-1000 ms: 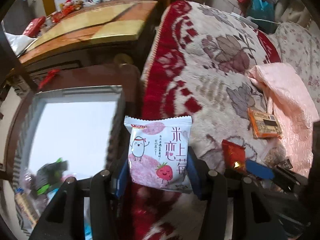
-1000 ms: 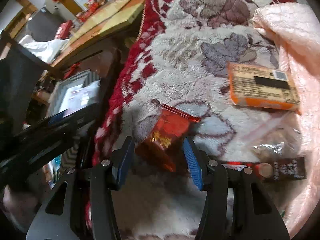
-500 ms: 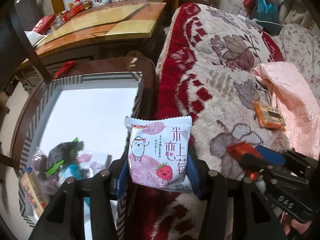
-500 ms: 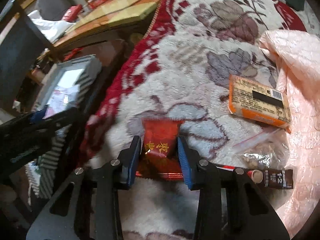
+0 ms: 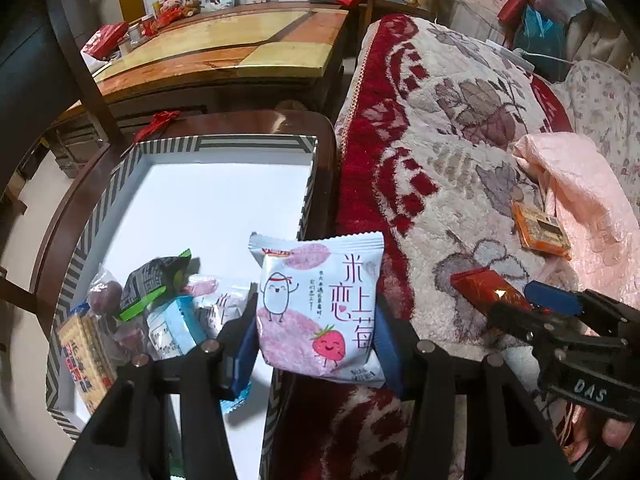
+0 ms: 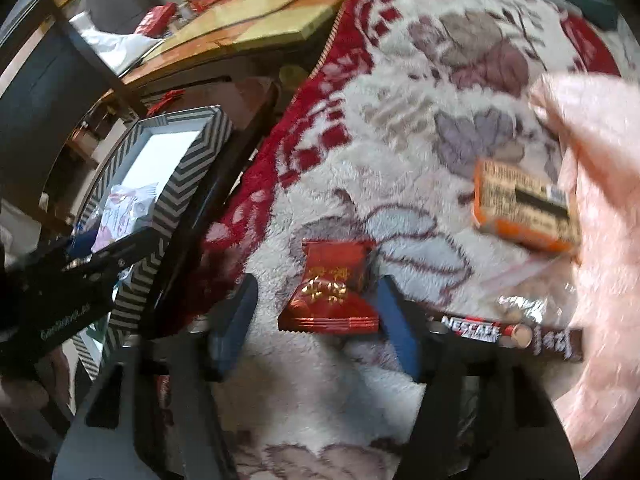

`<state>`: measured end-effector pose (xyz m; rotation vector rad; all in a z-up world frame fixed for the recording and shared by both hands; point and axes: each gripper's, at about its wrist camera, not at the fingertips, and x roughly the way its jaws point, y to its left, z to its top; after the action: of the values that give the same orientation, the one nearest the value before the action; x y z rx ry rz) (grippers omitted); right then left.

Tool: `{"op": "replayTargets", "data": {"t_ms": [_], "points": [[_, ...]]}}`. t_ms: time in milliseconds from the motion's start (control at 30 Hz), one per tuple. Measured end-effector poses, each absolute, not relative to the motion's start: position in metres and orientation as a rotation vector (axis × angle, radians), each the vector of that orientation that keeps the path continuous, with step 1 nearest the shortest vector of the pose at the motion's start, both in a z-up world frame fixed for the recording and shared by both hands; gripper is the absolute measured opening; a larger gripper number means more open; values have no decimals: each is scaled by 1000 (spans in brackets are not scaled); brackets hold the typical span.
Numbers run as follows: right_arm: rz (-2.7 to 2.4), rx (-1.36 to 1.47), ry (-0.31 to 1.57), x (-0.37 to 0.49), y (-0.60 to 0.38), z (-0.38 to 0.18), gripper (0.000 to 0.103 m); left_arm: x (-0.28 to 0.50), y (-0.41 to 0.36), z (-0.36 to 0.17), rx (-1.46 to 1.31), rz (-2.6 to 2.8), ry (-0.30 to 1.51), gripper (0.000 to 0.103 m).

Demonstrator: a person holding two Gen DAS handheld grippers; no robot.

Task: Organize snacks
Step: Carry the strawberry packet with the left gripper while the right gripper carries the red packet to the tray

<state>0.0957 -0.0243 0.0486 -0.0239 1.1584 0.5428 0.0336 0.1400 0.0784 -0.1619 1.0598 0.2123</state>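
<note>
Blue-padded and clamped on the strawberry packet in the left gripper above the striped box wall, needed carrying well inside before release; right gripper just opened, loose around the red packet on the blanket.

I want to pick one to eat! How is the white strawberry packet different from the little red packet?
The white strawberry packet is bigger and pale, with a cartoon strawberry; the red packet is smaller, shiny, with gold writing. The white packet is held up, pinched in the left claw beside the striped box; the red packet lies on the fluffy blanket between the right claw's open jaws, which have just been opening. Both are sealed snack packets.
</note>
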Motion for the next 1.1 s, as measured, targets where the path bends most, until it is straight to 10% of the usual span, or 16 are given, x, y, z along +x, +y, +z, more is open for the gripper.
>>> {"op": "replayTargets", "data": {"t_ms": [200,367,1100], "points": [[538,-106,1219,109,-4,34,63,33,140,79,-161,208,1061,54],[579,-225,1232,105,2,23,35,29,144,79,-160,214,1061,54],[763,-184,1090,64,55,78,34,-6,186,103,-161,338,992,54]]}}
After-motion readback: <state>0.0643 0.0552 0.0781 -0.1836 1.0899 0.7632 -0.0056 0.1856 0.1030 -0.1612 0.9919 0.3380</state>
